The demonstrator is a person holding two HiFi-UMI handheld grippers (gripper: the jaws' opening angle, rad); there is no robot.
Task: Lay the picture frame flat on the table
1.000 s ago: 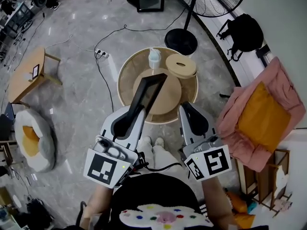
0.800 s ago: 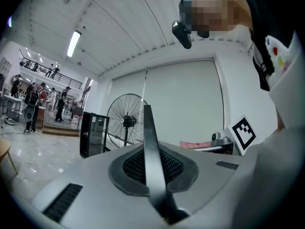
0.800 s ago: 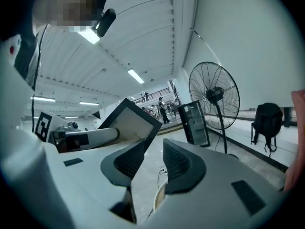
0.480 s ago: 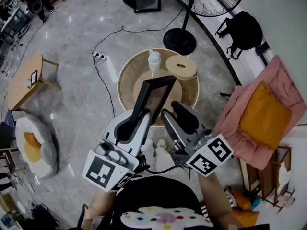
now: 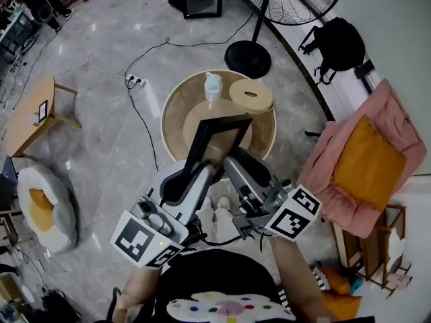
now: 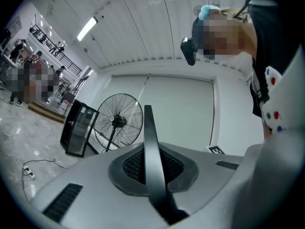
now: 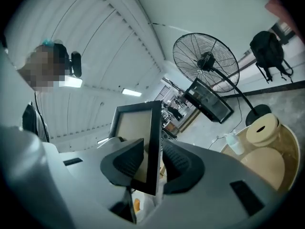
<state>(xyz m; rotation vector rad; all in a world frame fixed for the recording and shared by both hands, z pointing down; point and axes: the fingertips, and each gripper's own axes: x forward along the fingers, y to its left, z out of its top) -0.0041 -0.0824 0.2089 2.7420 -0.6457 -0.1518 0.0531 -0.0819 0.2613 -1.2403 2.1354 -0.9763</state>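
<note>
A black picture frame [image 5: 219,134] is held tilted in the air above the round wicker table [image 5: 174,106]. My left gripper [image 5: 201,163] is shut on its lower left edge; in the left gripper view the frame [image 6: 150,147] runs edge-on between the pads. My right gripper [image 5: 231,165] reaches in from the right. In the right gripper view its jaws [image 7: 151,162] straddle the frame's [image 7: 141,132] lower edge and are closing, with a gap still showing beside the left pad.
On the table stand a clear bottle [image 5: 211,86] and a round wooden box [image 5: 251,96]. A standing fan's base [image 5: 247,58] sits behind the table, with a power strip [image 5: 135,81] to its left. A pink armchair [image 5: 370,167] is on the right and a small wooden table [image 5: 32,116] on the left.
The right gripper has swung in from the right, opened its jaws and come around the frame's lower edge. The frame has turned to show more of its face. The left grip is unchanged.
</note>
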